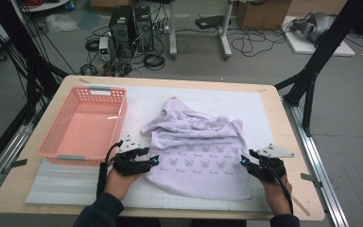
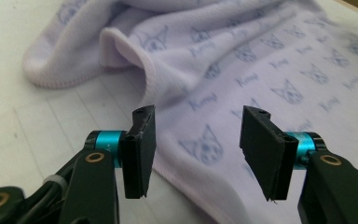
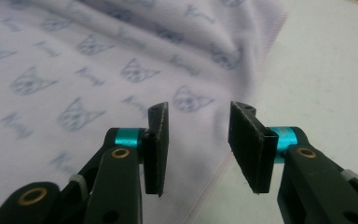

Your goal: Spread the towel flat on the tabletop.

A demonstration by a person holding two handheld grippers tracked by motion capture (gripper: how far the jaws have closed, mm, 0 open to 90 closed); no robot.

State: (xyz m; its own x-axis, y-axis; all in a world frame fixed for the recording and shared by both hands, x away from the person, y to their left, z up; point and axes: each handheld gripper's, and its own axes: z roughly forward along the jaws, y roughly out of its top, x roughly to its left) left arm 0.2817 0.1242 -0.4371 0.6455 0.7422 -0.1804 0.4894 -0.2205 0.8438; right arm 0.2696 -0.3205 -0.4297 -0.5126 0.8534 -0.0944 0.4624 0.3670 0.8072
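High view: lilac cat-print fleece towel [image 1: 196,151] lies mid-counter, salmon plastic basket [image 1: 86,124] at its 9 o'clock. Left tool [image 1: 154,160] and right tool [image 1: 242,162] flank the near edge.

Left gripper view: jaws parted, empty.

Right gripper view: same. Likely between folds; next, regrip corners.

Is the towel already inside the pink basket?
No, the towel lies spread on the table mat, beside the pink basket, which holds nothing.

Left gripper [image 1: 154,161] and right gripper [image 1: 244,162] both gape, unloaded.
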